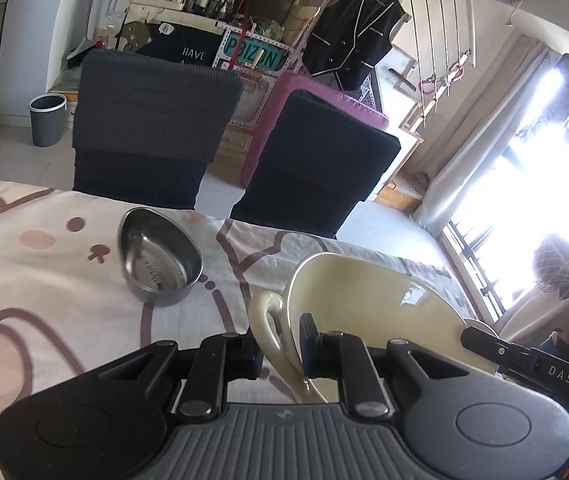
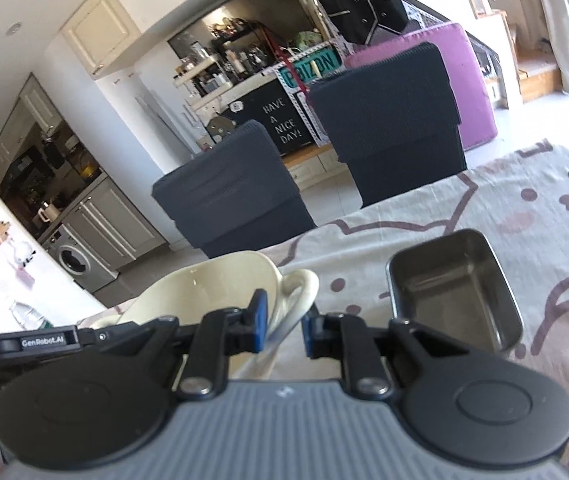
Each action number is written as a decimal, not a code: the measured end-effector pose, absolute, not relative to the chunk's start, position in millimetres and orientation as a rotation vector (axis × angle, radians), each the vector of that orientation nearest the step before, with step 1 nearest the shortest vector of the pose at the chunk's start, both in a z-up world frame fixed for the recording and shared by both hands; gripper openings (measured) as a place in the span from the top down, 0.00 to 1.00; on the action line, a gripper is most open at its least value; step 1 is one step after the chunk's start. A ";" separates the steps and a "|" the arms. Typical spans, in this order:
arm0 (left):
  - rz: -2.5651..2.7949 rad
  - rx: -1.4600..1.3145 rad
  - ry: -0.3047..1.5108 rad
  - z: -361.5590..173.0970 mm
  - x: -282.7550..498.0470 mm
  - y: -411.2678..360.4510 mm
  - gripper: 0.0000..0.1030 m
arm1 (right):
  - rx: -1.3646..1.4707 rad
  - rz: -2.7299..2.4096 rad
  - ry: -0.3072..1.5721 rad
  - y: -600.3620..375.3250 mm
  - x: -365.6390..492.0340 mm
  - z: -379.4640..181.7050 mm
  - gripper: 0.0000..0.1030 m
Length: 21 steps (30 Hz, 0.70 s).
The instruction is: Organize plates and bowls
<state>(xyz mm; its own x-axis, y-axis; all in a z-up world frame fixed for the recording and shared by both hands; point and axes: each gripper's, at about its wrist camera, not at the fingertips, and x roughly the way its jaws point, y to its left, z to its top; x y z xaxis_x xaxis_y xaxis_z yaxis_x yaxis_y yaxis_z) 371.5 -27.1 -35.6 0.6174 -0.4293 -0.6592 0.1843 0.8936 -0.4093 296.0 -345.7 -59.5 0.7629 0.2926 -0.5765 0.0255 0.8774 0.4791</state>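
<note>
A cream ceramic bowl with loop handles is held up over the patterned tablecloth by both grippers. My left gripper is shut on the bowl's left handle and rim. My right gripper is shut on the bowl's other handle; the bowl fills the left of that view. A steel oval bowl sits on the cloth ahead of the left gripper. A steel rectangular dish sits on the cloth right of the right gripper.
Two dark covered chairs stand at the table's far edge. A purple cushion and shelves lie beyond. A grey bin stands on the floor at left. A bright window is on the right.
</note>
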 end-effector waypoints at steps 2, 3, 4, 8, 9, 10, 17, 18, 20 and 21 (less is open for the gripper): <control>-0.357 -0.319 0.829 -28.3 355.7 -20.3 0.81 | 0.469 0.163 0.688 -339.1 285.0 -53.9 0.79; -0.355 -0.316 0.827 -25.5 348.9 -17.7 0.81 | 0.462 0.169 0.685 -336.2 279.5 -51.0 0.79; -0.351 -0.314 0.826 -22.7 340.7 -14.7 0.81 | 0.461 0.174 0.685 -333.7 274.2 -48.9 0.79; -0.347 -0.312 0.828 -15.1 308.3 -2.9 0.81 | 0.440 0.188 0.689 -322.1 252.4 -45.2 0.79; -0.349 -0.315 0.827 -13.8 301.0 1.2 0.81 | 0.433 0.191 0.687 -318.5 246.9 -43.3 0.78; -0.349 -0.320 0.825 -12.6 292.6 5.2 0.81 | 0.425 0.194 0.687 -315.2 241.2 -41.9 0.78; -0.346 -0.329 0.804 -4.5 241.3 30.3 0.81 | 0.393 0.211 0.673 -295.5 206.2 -32.5 0.78; -0.345 -0.327 0.800 -4.4 231.9 34.0 0.81 | 0.392 0.214 0.672 -292.9 202.7 -32.6 0.78; -0.346 -0.333 0.794 -4.1 217.6 42.0 0.81 | 0.397 0.220 0.669 -288.7 196.3 -32.7 0.78; -0.348 -0.335 0.793 -4.7 211.7 45.8 0.81 | 0.389 0.229 0.662 -285.0 190.4 -31.8 0.78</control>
